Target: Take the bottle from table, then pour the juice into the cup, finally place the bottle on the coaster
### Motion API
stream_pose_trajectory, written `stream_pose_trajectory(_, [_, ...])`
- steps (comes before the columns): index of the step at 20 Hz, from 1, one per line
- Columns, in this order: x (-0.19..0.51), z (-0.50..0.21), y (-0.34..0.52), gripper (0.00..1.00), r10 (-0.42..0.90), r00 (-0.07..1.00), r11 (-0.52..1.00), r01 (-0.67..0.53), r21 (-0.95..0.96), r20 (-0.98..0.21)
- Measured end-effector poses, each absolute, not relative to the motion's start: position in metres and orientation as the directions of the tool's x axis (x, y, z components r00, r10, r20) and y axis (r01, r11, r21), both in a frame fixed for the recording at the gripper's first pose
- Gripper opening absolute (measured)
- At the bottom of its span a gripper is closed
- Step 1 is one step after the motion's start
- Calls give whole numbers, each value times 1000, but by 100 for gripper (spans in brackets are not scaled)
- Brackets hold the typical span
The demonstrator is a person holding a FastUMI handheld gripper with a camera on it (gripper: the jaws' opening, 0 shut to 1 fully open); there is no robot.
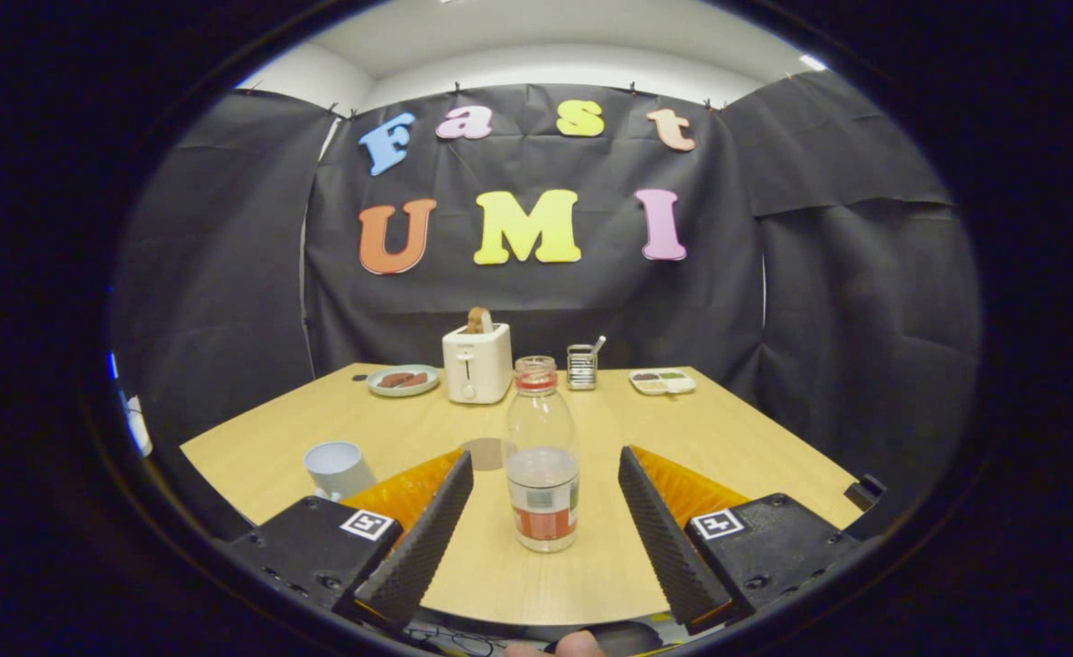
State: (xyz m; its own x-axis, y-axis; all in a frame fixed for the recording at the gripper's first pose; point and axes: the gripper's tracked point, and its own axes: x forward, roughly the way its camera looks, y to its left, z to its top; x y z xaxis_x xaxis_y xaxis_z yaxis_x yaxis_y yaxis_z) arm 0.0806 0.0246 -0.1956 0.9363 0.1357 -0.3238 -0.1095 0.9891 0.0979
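From where I sit at the controls, I read the table (737,438) left to right from the tongs (546,474). Off to the left of the left finger (422,529), close beside it, stands the cup (338,468), upright with its mouth open to the top; I cannot see into it. Just beyond the left finger's tip, and a little behind the bottle, lies the coaster (485,453), a flat round disc partly cut off by the finger and by the bottle itself. The bottle (542,456) is what the next move turns on: it stands upright between the two fingers, dead ahead and roughly centred in the gap, its long axis vertical, so I judge a straight push forward and a squeeze around its lower body would take it. The tongs are spread wide, with clear table showing on both sides of the bottle, and neither finger touches it. The right finger (660,534) stands about as far off the bottle as the left. Liquid fills only the lower part, and its colour is hard to make out through the label. The bottle's top seems to have no cap, though I cannot be sure. At the far edge sit a plate (402,380), a toaster (476,362), a small rack (581,367) and a tray (662,380), too small to make out further.
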Motion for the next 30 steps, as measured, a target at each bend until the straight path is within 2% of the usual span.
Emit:
stream_pose_trajectory(6, [113, -247, 30, 100, 126, 913, 990, -91, 108, -387])
stream_pose_trajectory(14, [142, -275, 37, 100, 105, 903, 992, -65, 109, -416])
stream_pose_trajectory(18, [144, -275, 43, 88, 106, 903, 992, -71, 100, -416])
stream_pose_trajectory(23, [138, -265, 51, 80, 123, 901, 991, -93, 92, -417])
stream_pose_trajectory(27, [138, -247, 58, 77, 119, 912, 991, -131, -4, -392])
stream_pose_trajectory(30, [145, -238, 67, 76, 101, 917, 970, -177, -166, -386])
